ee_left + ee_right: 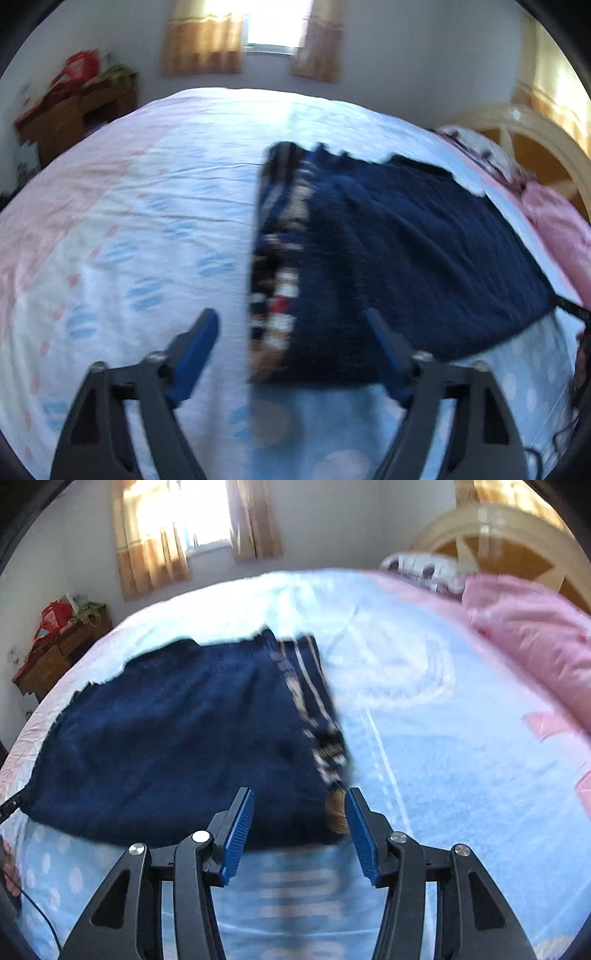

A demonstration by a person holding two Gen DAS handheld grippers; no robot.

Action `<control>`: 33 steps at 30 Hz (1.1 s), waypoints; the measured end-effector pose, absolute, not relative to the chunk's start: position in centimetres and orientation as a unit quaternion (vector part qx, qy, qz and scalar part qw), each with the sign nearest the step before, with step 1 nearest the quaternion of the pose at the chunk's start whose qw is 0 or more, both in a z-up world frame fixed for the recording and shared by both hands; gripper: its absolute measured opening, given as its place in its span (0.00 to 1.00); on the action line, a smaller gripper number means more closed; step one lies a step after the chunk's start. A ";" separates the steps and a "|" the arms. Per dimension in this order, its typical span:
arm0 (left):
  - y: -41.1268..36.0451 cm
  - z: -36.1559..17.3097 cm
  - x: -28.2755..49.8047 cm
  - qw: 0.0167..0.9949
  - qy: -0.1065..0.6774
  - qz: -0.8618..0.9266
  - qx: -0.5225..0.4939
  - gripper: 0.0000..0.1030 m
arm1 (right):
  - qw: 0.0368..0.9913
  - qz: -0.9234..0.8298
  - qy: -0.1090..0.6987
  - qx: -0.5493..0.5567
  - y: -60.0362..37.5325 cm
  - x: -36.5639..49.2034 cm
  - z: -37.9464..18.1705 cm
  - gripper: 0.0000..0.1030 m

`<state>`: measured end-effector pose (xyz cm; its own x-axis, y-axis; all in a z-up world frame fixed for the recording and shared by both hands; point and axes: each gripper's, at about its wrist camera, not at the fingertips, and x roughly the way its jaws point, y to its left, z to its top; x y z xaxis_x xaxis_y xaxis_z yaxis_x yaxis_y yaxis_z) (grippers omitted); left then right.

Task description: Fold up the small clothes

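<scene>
I see the dark blue cloth [399, 258] lying flat on the bed [147, 206], just ahead of both grippers. My left gripper [291, 354] and right gripper [299, 827] are wide and hold nothing. Next, I think, I grab its near corners.

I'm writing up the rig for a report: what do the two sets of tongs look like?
Both look alike: the left tongs and right tongs have black angular arms with triangular cut-outs, silver pivot screws, and flat blue pads, visibly ribbed on the right pair. No sleeves or markings are visible.
</scene>
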<state>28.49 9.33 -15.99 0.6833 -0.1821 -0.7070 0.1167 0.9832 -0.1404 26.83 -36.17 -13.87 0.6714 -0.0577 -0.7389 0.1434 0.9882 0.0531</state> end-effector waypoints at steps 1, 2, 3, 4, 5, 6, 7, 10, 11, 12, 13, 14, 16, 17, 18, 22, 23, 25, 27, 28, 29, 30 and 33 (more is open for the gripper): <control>8.5 -16.2 28.6 0.913 0.396 -0.096 -0.025 0.55 | 0.910 -0.050 0.408 0.054 -36.3 27.0 -14.3 0.47; 8.3 -16.4 28.6 0.911 0.400 -0.098 -0.016 0.51 | 0.911 -0.048 0.407 0.053 -36.3 27.0 -14.5 0.43; 8.0 -16.5 28.7 0.910 0.403 -0.095 -0.008 0.44 | 0.914 -0.045 0.401 0.045 -36.1 26.9 -14.5 0.32; 8.0 -16.5 28.7 0.909 0.405 -0.099 -0.009 0.32 | 0.915 -0.041 0.399 0.040 -35.9 26.9 -14.6 0.24; 8.1 -16.5 28.7 0.907 0.407 -0.106 -0.013 0.26 | 0.915 -0.040 0.399 0.037 -35.7 26.9 -14.6 0.21; 8.2 -16.5 28.7 0.907 0.407 -0.106 -0.016 0.19 | 0.916 -0.041 0.398 0.038 -35.8 26.8 -14.6 0.14; 8.4 -16.4 28.5 0.906 0.409 -0.107 -0.023 0.16 | 0.915 -0.039 0.398 0.041 -35.9 26.7 -14.6 0.10; 8.9 -16.5 27.7 0.903 0.414 -0.107 -0.034 0.14 | 0.913 -0.032 0.404 0.046 -36.6 25.8 -14.4 0.08; 9.1 -16.5 27.5 0.904 0.412 -0.106 -0.037 0.15 | 0.912 -0.031 0.407 0.041 -36.5 25.7 -14.6 0.08; 9.3 -16.6 27.4 0.904 0.411 -0.105 -0.042 0.16 | 0.912 -0.033 0.409 0.031 -36.4 25.5 -14.8 0.08; 9.5 -16.6 27.6 0.903 0.412 -0.106 -0.050 0.17 | 0.911 -0.034 0.410 0.023 -36.3 25.7 -15.1 0.08; 9.8 -16.6 27.6 0.902 0.413 -0.108 -0.057 0.18 | 0.911 -0.035 0.410 0.018 -36.2 25.7 -15.2 0.08; 10.1 -16.5 27.7 0.903 0.410 -0.105 -0.069 0.26 | 0.910 -0.039 0.413 0.014 -36.0 26.2 -15.0 0.09; 10.3 -16.4 27.6 0.903 0.410 -0.102 -0.073 0.31 | 0.910 -0.040 0.413 0.009 -35.9 26.3 -14.9 0.09; 10.6 -16.2 27.4 0.903 0.411 -0.101 -0.078 0.42 | 0.911 -0.046 0.409 0.001 -35.7 26.3 -14.6 0.14; 12.1 -14.6 26.3 0.913 0.383 -0.102 -0.093 0.80 | 0.917 -0.070 0.392 -0.002 -35.1 25.7 -13.3 0.63; 12.6 -14.3 26.1 0.917 0.376 -0.102 -0.090 0.81 | 0.922 -0.064 0.381 0.001 -34.7 25.4 -12.7 0.63; 13.3 -14.1 26.4 0.917 0.380 -0.095 -0.077 0.86 | 0.929 -0.049 0.366 -0.018 -32.8 25.3 -11.7 0.63; 14.3 -14.0 26.7 0.918 0.380 -0.088 -0.069 0.86 | 0.933 -0.019 0.355 -0.053 -29.7 25.6 -10.9 0.63; 15.0 -14.0 27.0 0.918 0.382 -0.084 -0.066 0.86 | 0.934 0.009 0.350 -0.069 -27.6 25.8 -10.6 0.63; 15.5 -14.0 27.1 0.917 0.385 -0.082 -0.066 0.86 | 0.934 0.029 0.347 -0.080 -26.1 25.9 -10.6 0.63; 16.1 -14.0 27.1 0.916 0.388 -0.080 -0.067 0.86 | 0.933 0.054 0.342 -0.099 -23.9 26.2 -10.6 0.63; 18.1 -13.9 27.2 0.914 0.390 -0.083 -0.074 0.86 | 0.927 0.108 0.323 -0.159 -17.4 26.4 -11.0 0.63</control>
<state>27.17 18.06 -13.93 0.6823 -0.2096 -0.7004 0.0943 0.9752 -0.2000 26.40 -17.35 -11.00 0.7678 0.0967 -0.6333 -0.3027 0.9260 -0.2256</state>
